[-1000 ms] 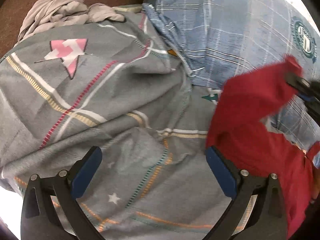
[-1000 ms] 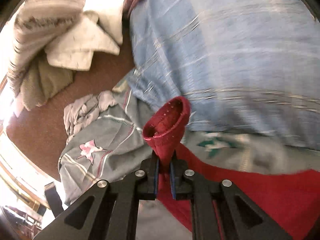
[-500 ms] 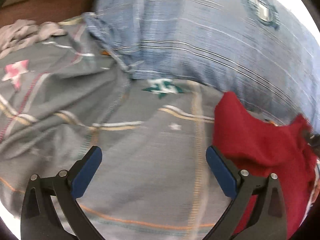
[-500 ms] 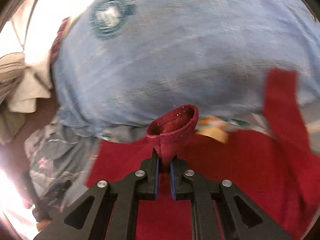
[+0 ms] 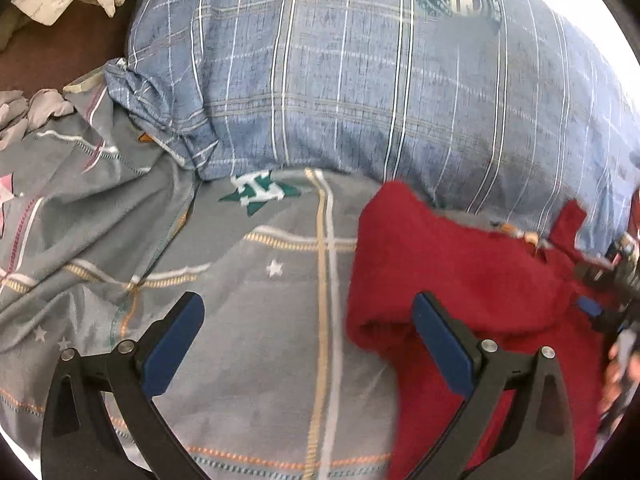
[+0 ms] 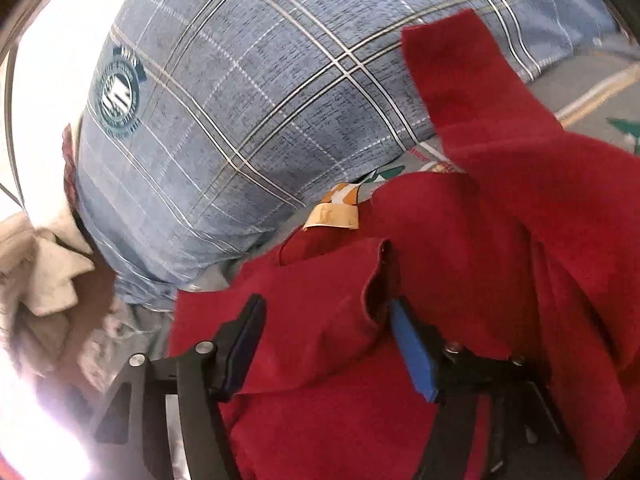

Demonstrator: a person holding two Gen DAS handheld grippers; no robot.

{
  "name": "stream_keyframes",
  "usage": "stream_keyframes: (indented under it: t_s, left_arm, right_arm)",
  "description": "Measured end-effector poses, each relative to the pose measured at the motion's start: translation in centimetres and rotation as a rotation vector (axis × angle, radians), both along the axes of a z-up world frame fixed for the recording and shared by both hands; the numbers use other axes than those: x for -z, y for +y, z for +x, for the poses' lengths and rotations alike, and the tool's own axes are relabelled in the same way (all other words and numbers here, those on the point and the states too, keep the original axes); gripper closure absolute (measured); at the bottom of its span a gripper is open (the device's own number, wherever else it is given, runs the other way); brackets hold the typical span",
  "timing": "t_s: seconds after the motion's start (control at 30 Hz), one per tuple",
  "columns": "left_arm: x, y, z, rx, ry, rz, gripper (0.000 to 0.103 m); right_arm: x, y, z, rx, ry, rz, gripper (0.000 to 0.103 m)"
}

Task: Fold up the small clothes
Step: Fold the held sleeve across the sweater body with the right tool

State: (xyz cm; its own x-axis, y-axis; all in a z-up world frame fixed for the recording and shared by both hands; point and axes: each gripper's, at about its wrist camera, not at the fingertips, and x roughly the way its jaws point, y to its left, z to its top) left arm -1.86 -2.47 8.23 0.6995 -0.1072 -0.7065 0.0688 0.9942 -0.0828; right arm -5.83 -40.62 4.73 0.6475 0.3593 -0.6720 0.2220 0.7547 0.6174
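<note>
Because the red garment lies spread over the grey patterned sheet rather than bunched, it looks laid out for a fold, with one fold edge turned up near the left view's centre. Seen from the left wrist, the left hand-held gripper hangs with its blue pads spread wide and nothing between them: one pad stands over bare sheet at 7 o'clock, the other over the garment's left border at 5 o'clock. That border runs from 1 o'clock down toward 6, so the cloth is within easy reach of the nearer pad. Open room lies across the sheet from 7 to 10 o'clock; the blue plaid pillow closes off everything from 11 to 2. At 3 o'clock the right hand-held gripper shows blurred at the garment's far side.

Seen from the right wrist, the right hand-held gripper has just been opening, and its pads now stand apart with a raised flap of the red garment lying loose between them, not pinched, which I judge to be a release after laying it down. A sleeve-like strip reaches toward 1 o'clock over the pillow. Pale clothes sit heaped at 9 o'clock, well apart, and little room remains there.
</note>
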Motion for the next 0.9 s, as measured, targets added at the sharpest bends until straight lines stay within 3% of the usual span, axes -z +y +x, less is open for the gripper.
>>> stream_keyframes:
  t_s: [0.03, 0.1, 0.13, 0.17, 0.27, 0.33, 0.4, 0.5, 0.6, 0.7, 0.77, 0.9]
  left_arm:
    - [-0.2, -0.2, 0.4, 0.005, 0.000, -0.007, 0.000]
    - [-0.1, -0.7, 1.3, 0.007, -0.006, -0.003, 0.000]
    - [0.1, -0.8, 1.6, 0.000, -0.015, 0.010, 0.000]
    - [0.4, -0.7, 1.7, -0.008, -0.028, 0.022, 0.000]
    - [2.4, 0.1, 2.3, -0.056, -0.003, 0.046, 0.000]
    - [3.1, 0.7, 3.0, -0.057, 0.056, -0.009, 0.000]
    - [3.0, 0.9, 2.9, -0.073, 0.049, -0.046, 0.000]
    - [2.6, 0.0, 2.4, -0.054, 0.023, -0.042, 0.000]
    - [2.8, -1.5, 1.9, -0.013, 0.009, 0.027, 0.000]
    - [3.0, -2.4, 1.7, 0.025, 0.011, 0.044, 0.000]
    - [3.3, -2.9, 2.1, 0.038, 0.023, 0.074, 0.000]
    - [4.8, -3.5, 2.8, 0.040, 0.078, 0.130, 0.000]
  right_arm:
    - [0.2, 0.5, 0.6, -0.008, 0.012, -0.030, 0.036]
    - [0.6, 1.3, 1.3, -0.030, 0.013, -0.082, 0.054]
    - [0.6, 1.6, 1.3, -0.033, 0.005, -0.130, 0.091]
    - [0.2, 2.2, 1.5, -0.044, 0.004, -0.191, 0.096]
    - [-2.6, 2.1, 0.4, -0.033, -0.076, -0.279, 0.097]
    - [-4.6, 1.1, -0.3, 0.001, -0.112, -0.353, 0.097]
    - [-5.8, -0.4, -0.7, 0.058, -0.100, -0.425, 0.096]
    - [-4.6, -2.4, -0.7, 0.100, -0.023, -0.419, 0.096]
    - [-1.9, -2.9, 0.2, 0.085, 0.073, -0.378, 0.094]
    - [-2.2, -3.2, -0.1, 0.104, 0.096, -0.370, 0.081]
    - [-3.7, -3.2, -0.9, 0.133, 0.055, -0.405, 0.058]
    - [-5.6, -2.6, -2.1, 0.134, -0.028, -0.432, 0.055]
